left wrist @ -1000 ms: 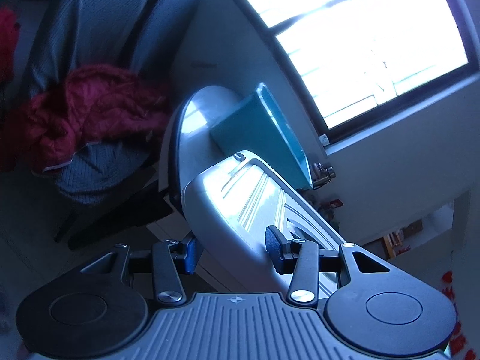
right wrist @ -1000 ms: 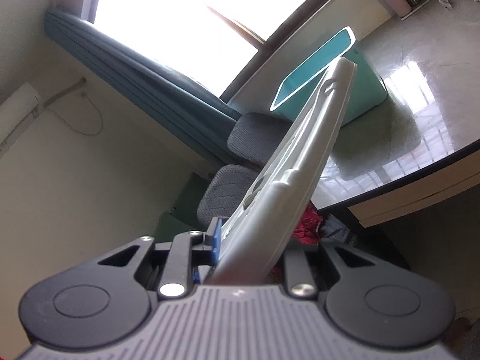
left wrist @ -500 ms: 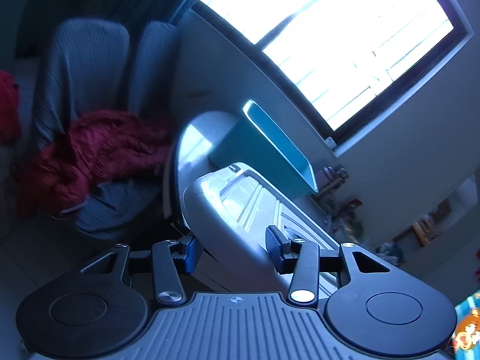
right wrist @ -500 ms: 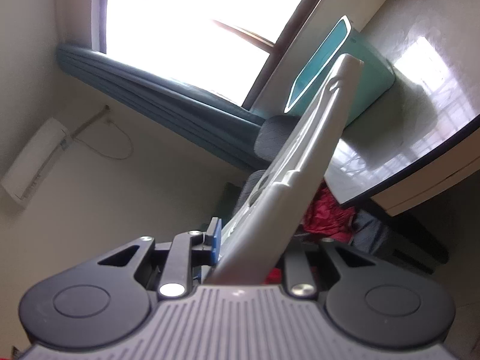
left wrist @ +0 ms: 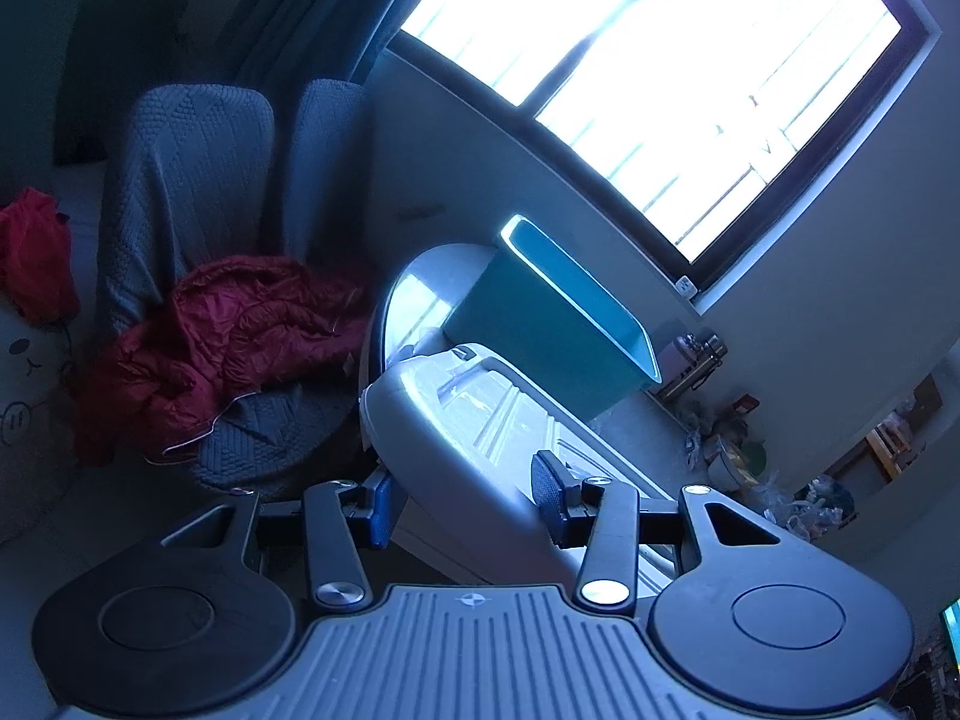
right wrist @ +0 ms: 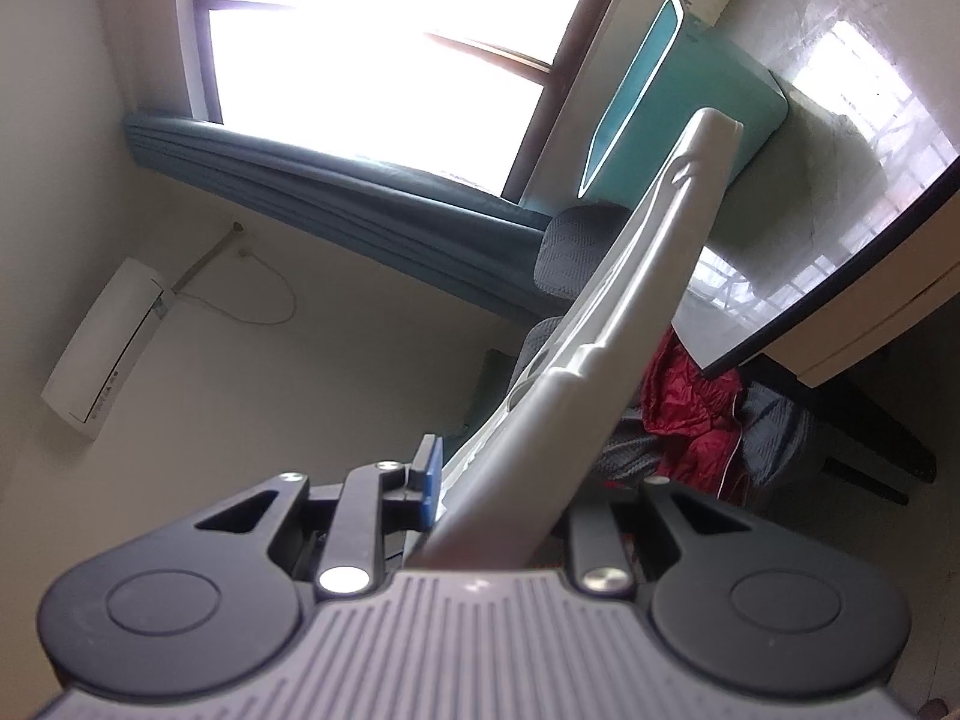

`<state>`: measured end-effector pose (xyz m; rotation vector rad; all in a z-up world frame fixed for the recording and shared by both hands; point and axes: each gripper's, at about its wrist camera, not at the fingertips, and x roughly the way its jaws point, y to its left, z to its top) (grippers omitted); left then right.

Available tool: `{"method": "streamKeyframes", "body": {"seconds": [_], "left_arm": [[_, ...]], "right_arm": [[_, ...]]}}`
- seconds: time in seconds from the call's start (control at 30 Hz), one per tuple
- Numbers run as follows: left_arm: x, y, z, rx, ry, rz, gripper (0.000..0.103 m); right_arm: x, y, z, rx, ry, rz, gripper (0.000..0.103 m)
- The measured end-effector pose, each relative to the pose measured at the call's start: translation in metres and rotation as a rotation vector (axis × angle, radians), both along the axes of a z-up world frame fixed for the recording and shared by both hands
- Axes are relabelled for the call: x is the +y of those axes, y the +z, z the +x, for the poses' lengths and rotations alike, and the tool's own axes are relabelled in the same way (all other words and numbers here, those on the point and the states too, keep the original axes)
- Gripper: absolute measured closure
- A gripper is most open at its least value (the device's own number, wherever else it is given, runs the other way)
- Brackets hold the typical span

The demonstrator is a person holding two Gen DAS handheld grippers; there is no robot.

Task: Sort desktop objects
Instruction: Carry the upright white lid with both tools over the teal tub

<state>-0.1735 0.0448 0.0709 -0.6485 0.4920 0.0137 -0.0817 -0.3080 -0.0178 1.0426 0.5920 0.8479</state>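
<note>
Where both pairs of jaws clamp it between them, the grey tray [left wrist: 480, 432], tilted, above the desk [right wrist: 840, 180].

A: State of the left hand-held gripper [left wrist: 465, 498]?

B: Clamped on the near edge of a grey tray [left wrist: 480, 420], one pad on each side; the tray is tilted.

A: Beyond it?

B: A teal bin [left wrist: 540, 324] on the bench [left wrist: 414, 294], below a bright window [left wrist: 660, 60]. Left, a red jacket [left wrist: 228, 336] on a grey chair [left wrist: 192, 162].
</note>
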Motion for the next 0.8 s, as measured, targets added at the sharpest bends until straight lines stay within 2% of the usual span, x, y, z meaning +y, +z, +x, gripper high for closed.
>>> {"method": "streamKeyframes", "body": {"seconds": [0.47,0.8], "left_arm": [[-0.002,0.014,-0.017,-0.04,0.055,0.016,0.056],[0.0,0.024,-0.011,-0.076,0.075,0.009,0.056]], "right_arm": [[0.006,0.009,0.004,-0.029,0.05,0.01,0.081],[0.014,0.027,0.012,-0.062,0.067,-0.003,0.081]]}}
